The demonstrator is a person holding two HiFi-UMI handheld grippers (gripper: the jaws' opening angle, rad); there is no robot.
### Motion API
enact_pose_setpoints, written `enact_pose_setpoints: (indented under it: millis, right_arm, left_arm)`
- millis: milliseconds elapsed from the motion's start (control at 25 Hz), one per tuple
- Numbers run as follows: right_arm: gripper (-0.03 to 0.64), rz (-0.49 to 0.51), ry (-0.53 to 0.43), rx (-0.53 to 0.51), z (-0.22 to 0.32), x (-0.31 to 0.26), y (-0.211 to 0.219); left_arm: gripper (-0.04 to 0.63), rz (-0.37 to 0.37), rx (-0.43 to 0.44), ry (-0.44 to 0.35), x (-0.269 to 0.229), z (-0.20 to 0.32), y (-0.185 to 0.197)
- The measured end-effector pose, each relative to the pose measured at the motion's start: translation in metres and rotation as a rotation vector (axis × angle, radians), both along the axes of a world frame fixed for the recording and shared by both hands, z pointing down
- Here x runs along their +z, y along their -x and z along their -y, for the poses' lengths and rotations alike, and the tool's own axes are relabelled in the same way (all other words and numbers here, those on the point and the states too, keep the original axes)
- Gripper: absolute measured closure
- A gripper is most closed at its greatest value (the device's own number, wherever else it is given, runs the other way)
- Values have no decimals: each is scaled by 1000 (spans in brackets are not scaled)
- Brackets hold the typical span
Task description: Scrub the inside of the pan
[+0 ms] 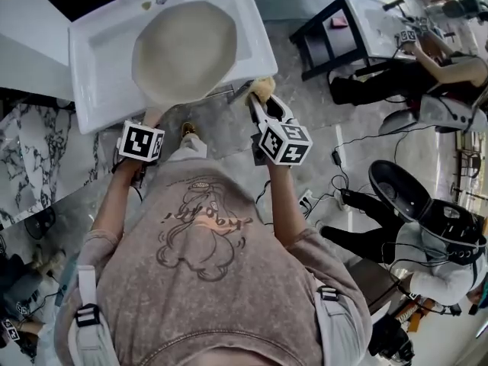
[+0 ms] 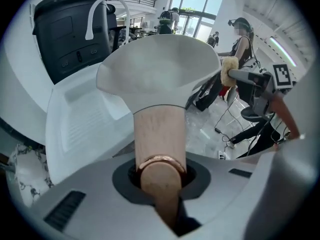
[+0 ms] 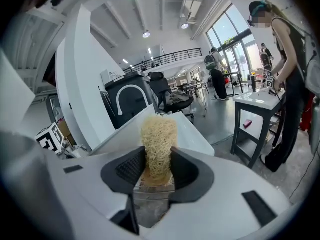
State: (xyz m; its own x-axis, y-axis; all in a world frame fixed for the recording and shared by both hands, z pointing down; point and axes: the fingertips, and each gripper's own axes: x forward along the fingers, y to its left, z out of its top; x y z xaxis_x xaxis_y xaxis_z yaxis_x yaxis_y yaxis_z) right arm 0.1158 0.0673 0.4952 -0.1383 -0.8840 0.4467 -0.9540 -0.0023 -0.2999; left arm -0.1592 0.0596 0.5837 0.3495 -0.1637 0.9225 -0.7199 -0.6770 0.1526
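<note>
Pan [image 1: 183, 48] is up over the white sink [image 1: 91, 52], got my left gripper [image 2: 161, 176] clamped on its handle [image 2: 159, 131]. My right gripper [image 3: 158, 169] pinches a yellow scrubber [image 3: 159, 139] just beside the rim

Positioned at top: white sink unit [image 1: 91, 90], flanked on the left by a marble-patterned surface [image 1: 27, 155]. Located at upper right: black-legged white table [image 1: 366, 21], with a person [image 1: 450, 71] leaning at its far side. Scattered over the grey floor [image 1: 305, 105] to the right: loose black cables [image 1: 336, 157].
</note>
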Motion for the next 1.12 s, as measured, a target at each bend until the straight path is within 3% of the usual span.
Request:
enact_pose_setpoints:
  millis: [240, 560, 1120]
  right_arm:
    - [459, -24, -33, 13, 56, -23, -27]
    - [459, -39, -86, 35, 117, -45, -52]
    - [459, -88, -114, -61, 168, -70, -90]
  left_arm:
    - [538, -8, 52, 37, -5, 43, -21]
    - [538, 10, 140, 26, -10, 89, -46]
    - [538, 50, 172, 43, -7, 111, -66]
